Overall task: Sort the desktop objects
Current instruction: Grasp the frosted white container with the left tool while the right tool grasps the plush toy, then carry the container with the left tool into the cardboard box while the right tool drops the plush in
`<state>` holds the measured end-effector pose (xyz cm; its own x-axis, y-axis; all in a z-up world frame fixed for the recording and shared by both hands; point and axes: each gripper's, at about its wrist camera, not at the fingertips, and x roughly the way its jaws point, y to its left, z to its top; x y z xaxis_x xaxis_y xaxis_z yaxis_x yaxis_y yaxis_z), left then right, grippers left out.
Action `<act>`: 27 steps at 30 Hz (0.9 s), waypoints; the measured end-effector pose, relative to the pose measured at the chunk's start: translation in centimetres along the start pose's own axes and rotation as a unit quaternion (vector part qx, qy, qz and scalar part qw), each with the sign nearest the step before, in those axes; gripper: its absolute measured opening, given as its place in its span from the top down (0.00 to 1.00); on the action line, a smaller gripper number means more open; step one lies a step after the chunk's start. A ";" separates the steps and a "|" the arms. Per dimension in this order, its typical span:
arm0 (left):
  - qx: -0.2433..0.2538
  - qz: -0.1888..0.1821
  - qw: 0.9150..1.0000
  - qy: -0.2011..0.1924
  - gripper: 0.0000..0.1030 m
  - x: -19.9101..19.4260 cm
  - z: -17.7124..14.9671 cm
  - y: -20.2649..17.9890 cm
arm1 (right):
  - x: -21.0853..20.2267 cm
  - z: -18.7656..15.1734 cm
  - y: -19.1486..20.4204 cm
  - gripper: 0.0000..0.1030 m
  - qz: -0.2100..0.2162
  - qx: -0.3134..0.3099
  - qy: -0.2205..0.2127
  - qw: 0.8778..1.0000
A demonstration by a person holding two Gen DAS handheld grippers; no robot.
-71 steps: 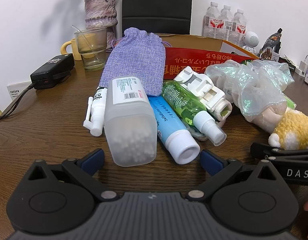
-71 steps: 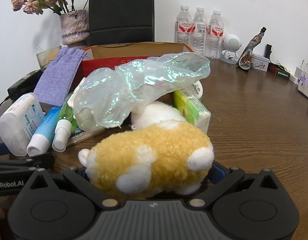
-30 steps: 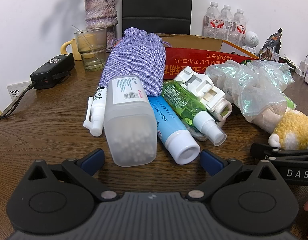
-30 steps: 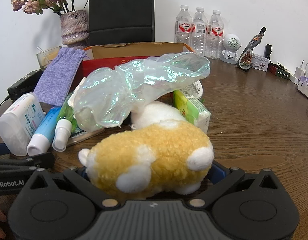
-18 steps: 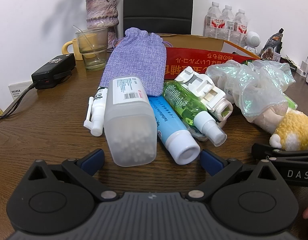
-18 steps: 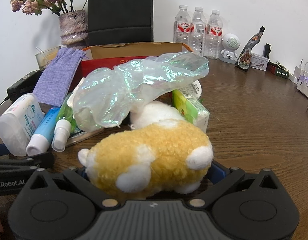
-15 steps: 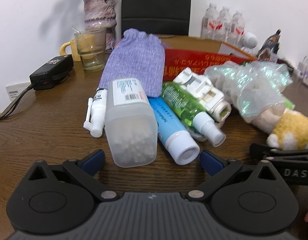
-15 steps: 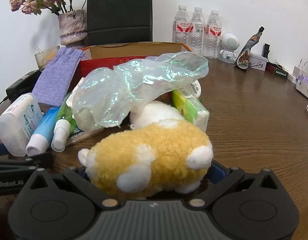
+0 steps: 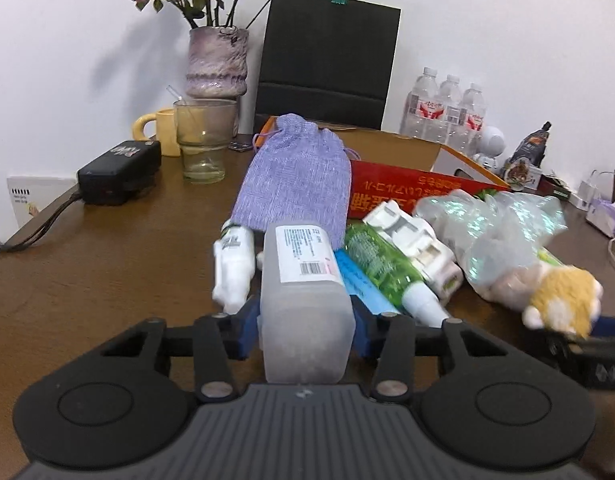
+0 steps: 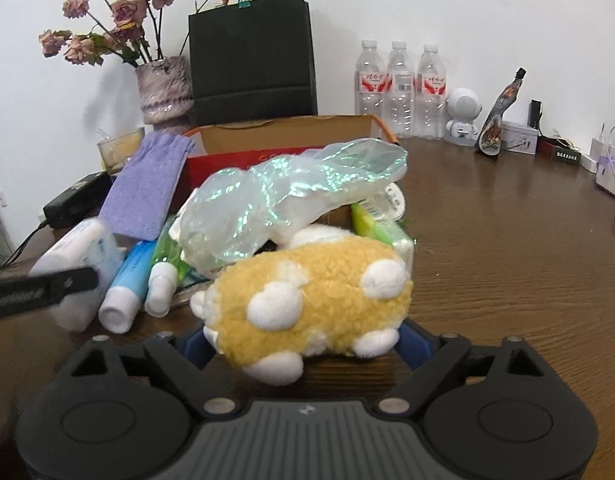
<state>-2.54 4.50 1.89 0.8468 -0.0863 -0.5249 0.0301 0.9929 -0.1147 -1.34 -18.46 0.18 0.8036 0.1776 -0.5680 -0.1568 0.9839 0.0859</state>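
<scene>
Frosted plastic box [image 9: 305, 292] between left hand-held gripper [image 9: 305, 316] fingers.

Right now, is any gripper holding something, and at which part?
The left gripper clamps the frosted plastic container by its two sides near the bottom end. The right gripper grips the yellow plush toy at its flanks.

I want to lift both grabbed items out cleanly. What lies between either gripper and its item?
Nothing visible. The left gripper already has its fingers against the frosted container; the right gripper flanks the plush toy, whose far end sits under the iridescent bag.
</scene>
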 end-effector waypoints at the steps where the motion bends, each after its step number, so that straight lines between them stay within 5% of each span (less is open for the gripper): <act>1: 0.001 -0.004 1.000 0.002 0.56 -0.8 -0.3 0.1 | -0.2 -0.1 -0.1 0.18 0.004 -0.001 0.001 1.000; 5: 0.033 -0.041 0.999 0.009 0.56 -3.9 -1.9 0.3 | -2.4 -1.2 0.3 0.18 0.026 -0.044 0.026 0.998; 10: 0.074 -0.033 0.997 -0.009 0.52 -4.2 -2.7 -1.1 | -5.8 -2.5 0.8 0.12 0.052 -0.087 0.052 0.994; 14: 0.068 -0.033 0.997 -0.002 0.29 -3.3 -2.8 -1.4 | -7.1 -1.7 0.0 0.09 0.056 -0.035 0.035 0.997; 16: 0.060 -0.032 0.998 -0.001 0.30 -3.2 -2.9 -1.3 | -6.7 -1.3 -0.5 0.02 0.055 -0.006 0.029 0.998; 18: 0.055 -0.032 0.998 -0.001 0.57 -3.1 -2.9 -1.2 | -5.7 -1.4 -0.3 0.02 0.044 -0.005 0.040 0.998; 21: 0.051 -0.035 0.998 0.006 0.57 -3.4 -2.7 -0.8 | -4.4 -1.9 0.3 0.02 0.027 -0.020 0.065 0.997; 27: 0.064 -0.049 0.997 -0.014 0.57 -4.9 -2.4 -1.3 | -3.0 -2.4 0.6 0.02 0.030 -0.069 0.040 0.996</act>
<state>-8.01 3.40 2.64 0.8507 -0.1829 -0.4928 0.1792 0.9823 -0.0553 -5.20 -18.44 -0.01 0.7426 0.2289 -0.6294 -0.2854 0.9583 0.0117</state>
